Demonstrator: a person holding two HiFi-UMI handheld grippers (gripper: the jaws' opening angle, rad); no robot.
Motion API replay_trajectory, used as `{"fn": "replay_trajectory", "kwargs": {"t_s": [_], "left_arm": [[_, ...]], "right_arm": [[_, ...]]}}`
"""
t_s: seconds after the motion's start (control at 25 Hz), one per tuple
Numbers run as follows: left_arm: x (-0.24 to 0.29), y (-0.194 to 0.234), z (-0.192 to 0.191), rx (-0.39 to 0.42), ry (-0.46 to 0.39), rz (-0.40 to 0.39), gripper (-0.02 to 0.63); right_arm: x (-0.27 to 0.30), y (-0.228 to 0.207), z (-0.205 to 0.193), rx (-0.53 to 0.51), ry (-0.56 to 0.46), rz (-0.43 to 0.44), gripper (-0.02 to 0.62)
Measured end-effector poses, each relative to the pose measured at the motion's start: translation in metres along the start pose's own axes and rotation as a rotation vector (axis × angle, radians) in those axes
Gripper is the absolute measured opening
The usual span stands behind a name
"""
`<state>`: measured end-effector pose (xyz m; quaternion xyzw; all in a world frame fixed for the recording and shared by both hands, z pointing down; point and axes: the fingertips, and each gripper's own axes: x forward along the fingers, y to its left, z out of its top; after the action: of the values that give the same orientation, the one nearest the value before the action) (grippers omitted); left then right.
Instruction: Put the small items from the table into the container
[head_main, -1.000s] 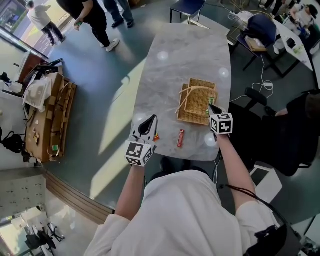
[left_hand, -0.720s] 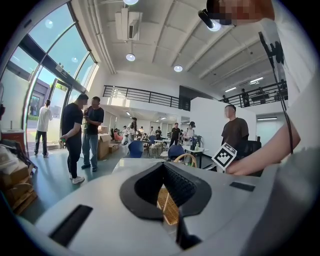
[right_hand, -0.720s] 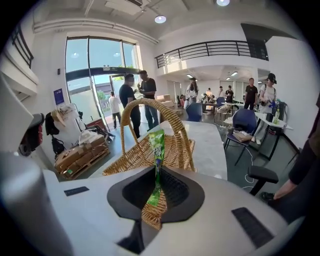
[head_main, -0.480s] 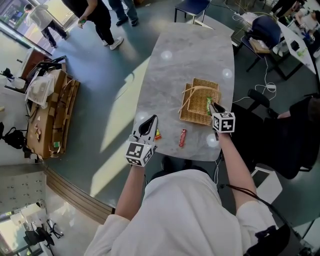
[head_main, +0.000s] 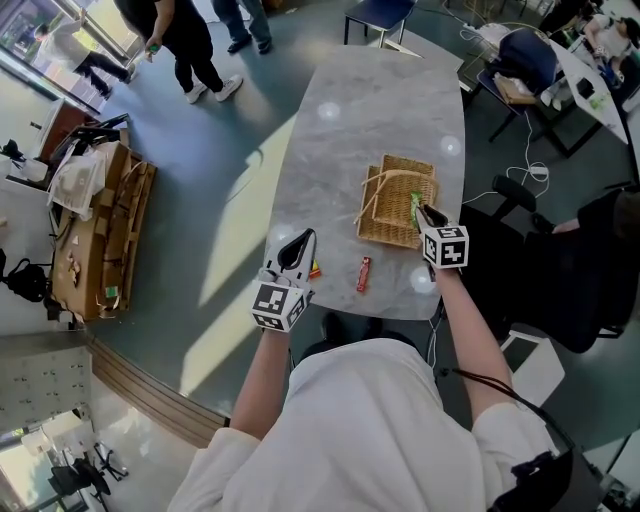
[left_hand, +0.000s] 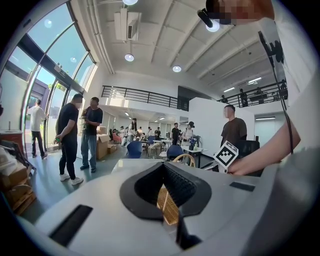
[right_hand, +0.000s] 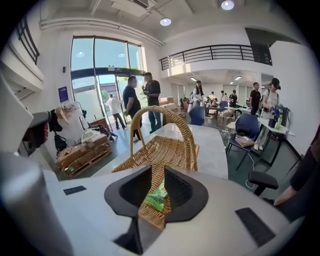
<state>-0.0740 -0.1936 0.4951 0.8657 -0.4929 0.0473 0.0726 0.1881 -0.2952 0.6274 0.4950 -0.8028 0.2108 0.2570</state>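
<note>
Since the green packet (right_hand: 156, 196) lies inside the basket (head_main: 385, 235) at its near edge, my right tongs (head_main: 422, 211) hang just over it, jaws apart and pinching nothing, while my left tongs (head_main: 303, 238) sit closed and empty by the red bar (head_main: 363, 273) on the tabletop (head_main: 370, 110), probably my next grab

Mid-frame, an upright wicker basket (head_main: 390, 228) holds 1 green packet (head_main: 415, 208); lower left lie 1 red bar (head_main: 363, 274) and 1 small orange item (head_main: 314, 269).

The right tongs (right_hand: 158, 173) stand apart; between them, green packet (right_hand: 158, 196) lying in wicker basket (right_hand: 167, 147).
</note>
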Motion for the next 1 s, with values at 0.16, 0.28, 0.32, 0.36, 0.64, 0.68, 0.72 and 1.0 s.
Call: {"fn": "replay_trajectory", "kwargs": {"t_s": [0.16, 0.28, 0.32, 0.36, 0.64, 0.68, 0.72, 1.0], "left_arm": [[-0.002, -0.007, 0.001, 0.021, 0.006, -0.015, 0.006], [-0.002, -0.013, 0.001, 0.03, 0.005, -0.024, 0.006], [-0.003, -0.014, 0.002, 0.028, -0.003, -0.025, 0.006], [-0.004, -0.015, 0.003, 0.022, -0.014, -0.025, 0.006], [-0.011, -0.023, 0.006, 0.008, -0.036, -0.003, 0.008], [-0.012, -0.025, 0.006, 0.008, -0.037, 0.0, 0.008], [-0.013, -0.027, 0.006, 0.008, -0.038, 0.003, 0.006], [-0.027, -0.034, -0.001, -0.001, -0.024, 0.019, 0.008]], "right_arm": [[-0.007, 0.005, 0.003, -0.012, -0.02, 0.01, 0.075], [-0.012, 0.007, 0.004, -0.015, -0.032, 0.015, 0.075], [-0.014, 0.007, 0.005, -0.016, -0.035, 0.016, 0.075], [-0.016, 0.008, 0.005, -0.017, -0.038, 0.019, 0.075], [-0.028, 0.017, 0.006, -0.035, -0.053, 0.048, 0.075], [-0.03, 0.018, 0.005, -0.038, -0.054, 0.053, 0.075], [-0.031, 0.02, 0.004, -0.042, -0.053, 0.059, 0.075], [-0.035, 0.044, 0.0, -0.066, -0.049, 0.113, 0.075]]}}
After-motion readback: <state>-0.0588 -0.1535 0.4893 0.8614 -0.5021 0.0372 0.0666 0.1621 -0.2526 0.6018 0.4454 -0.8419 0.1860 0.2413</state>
